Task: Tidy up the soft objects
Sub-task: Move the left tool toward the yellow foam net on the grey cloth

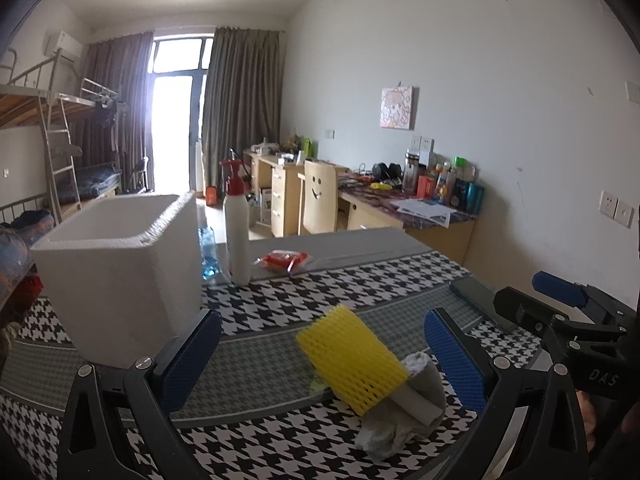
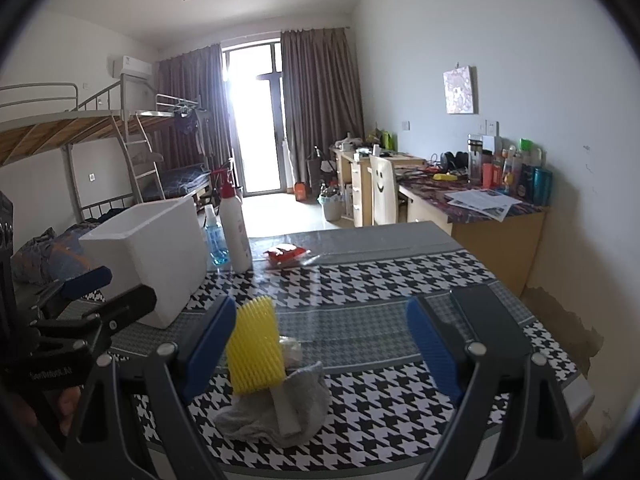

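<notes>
A yellow foam net sleeve (image 1: 352,360) (image 2: 256,344) lies on a crumpled grey cloth (image 1: 404,412) (image 2: 280,408) on the houndstooth table (image 1: 280,304) (image 2: 380,280). My left gripper (image 1: 322,332) is open, and the sleeve and cloth sit between its blue pads, untouched. My right gripper (image 2: 320,308) is also open; the sleeve stands just beside its left pad (image 2: 208,344), apart from it. Each gripper shows at the edge of the other's view: the right gripper (image 1: 540,300) and the left gripper (image 2: 104,292). An open white foam box (image 1: 120,272) (image 2: 148,256) stands at the left.
Behind the box stand a white spray bottle (image 1: 238,232) (image 2: 236,232) and a blue bottle (image 2: 216,236). A red packet (image 1: 282,260) (image 2: 284,254) lies mid-table. A dark phone (image 1: 480,304) (image 2: 488,320) lies at the right. Beyond are desks, a chair and bunk beds.
</notes>
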Tool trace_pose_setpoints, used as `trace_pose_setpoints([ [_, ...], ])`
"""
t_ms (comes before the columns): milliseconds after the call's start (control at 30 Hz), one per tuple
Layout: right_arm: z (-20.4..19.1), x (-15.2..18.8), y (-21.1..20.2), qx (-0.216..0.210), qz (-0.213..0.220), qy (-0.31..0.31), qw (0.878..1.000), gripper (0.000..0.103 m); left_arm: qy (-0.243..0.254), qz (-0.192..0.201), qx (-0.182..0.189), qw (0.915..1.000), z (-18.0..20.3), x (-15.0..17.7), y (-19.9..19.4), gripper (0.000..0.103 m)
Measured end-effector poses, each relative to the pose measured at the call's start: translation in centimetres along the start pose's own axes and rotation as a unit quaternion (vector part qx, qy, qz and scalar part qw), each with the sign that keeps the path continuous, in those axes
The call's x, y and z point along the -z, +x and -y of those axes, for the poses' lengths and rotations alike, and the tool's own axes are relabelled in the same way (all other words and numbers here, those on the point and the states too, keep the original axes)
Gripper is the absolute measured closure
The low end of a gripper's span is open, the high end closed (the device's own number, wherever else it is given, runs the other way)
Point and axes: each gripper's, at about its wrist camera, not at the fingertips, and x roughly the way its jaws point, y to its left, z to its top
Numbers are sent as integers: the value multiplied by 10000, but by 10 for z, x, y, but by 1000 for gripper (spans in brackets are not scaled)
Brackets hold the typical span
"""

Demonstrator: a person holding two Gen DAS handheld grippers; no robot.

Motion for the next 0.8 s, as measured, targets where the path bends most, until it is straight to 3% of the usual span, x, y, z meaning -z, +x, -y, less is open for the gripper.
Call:
trace_pose_setpoints([
  [800,18,34,31,14,-624,176,9979,13,-148,-746,-10,9971,3,30,47,1],
])
